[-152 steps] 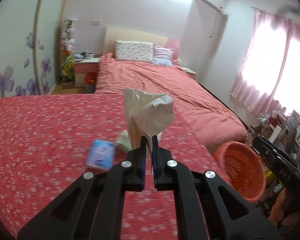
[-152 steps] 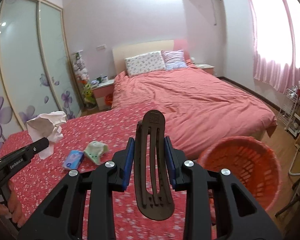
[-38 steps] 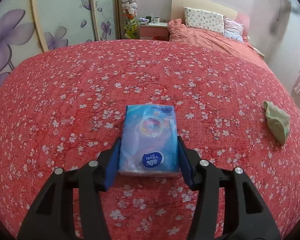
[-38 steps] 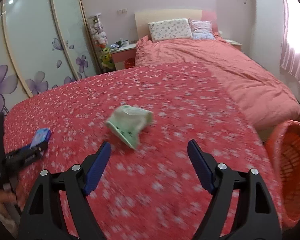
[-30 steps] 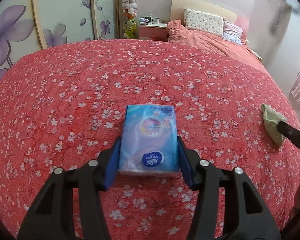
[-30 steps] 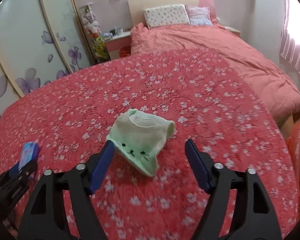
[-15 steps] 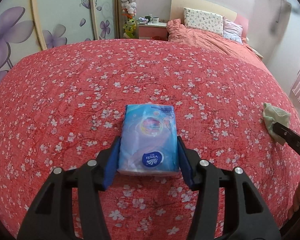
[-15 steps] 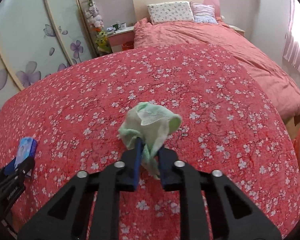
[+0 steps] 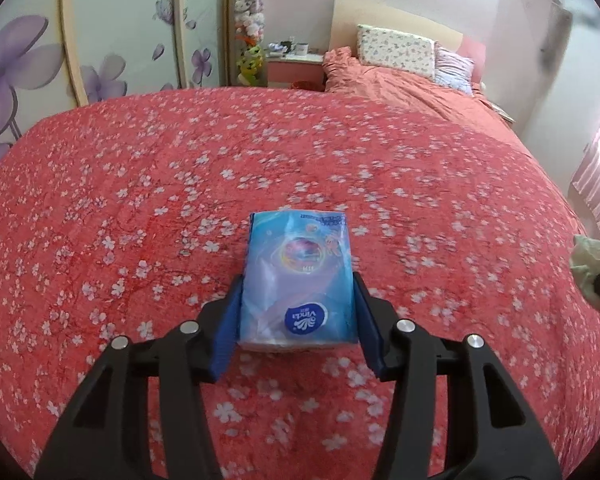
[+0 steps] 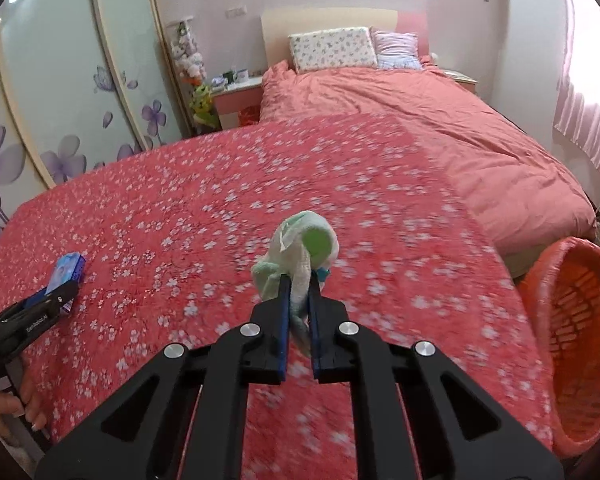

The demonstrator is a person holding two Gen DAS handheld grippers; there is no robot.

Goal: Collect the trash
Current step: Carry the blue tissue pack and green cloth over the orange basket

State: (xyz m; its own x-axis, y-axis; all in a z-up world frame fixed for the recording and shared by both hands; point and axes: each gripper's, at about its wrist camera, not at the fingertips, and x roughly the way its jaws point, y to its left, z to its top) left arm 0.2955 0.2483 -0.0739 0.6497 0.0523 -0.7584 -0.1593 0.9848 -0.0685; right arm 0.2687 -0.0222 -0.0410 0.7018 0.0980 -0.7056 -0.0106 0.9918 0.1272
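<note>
The right gripper (image 10: 298, 280) has just been closing and now pinches a crumpled pale-green cloth (image 10: 300, 248) between its blue pads, the jaws drawn almost together with the fabric bunched above them at the centre of the right wrist view, lifted clear of the flowered red bedspread (image 10: 204, 200). The orange basket (image 10: 576, 344) stands at the right edge of that frame, beside the bed and lower than the bedspread, its mouth tipped toward the camera. In the left wrist view the left gripper (image 9: 298, 312) sits about half open around a blue tissue pack (image 9: 298, 280) at the centre of the frame; the pads lie against the pack's two long sides, so it looks gripped. The pack appears to rest on the bedspread, though I cannot tell whether it is raised at all. The step in hand seems to be the pick-up of these two pieces of trash. Next, the right gripper would need to carry the cloth rightward over the basket's rim and only then open, while the left lifts the pack and follows.
</note>
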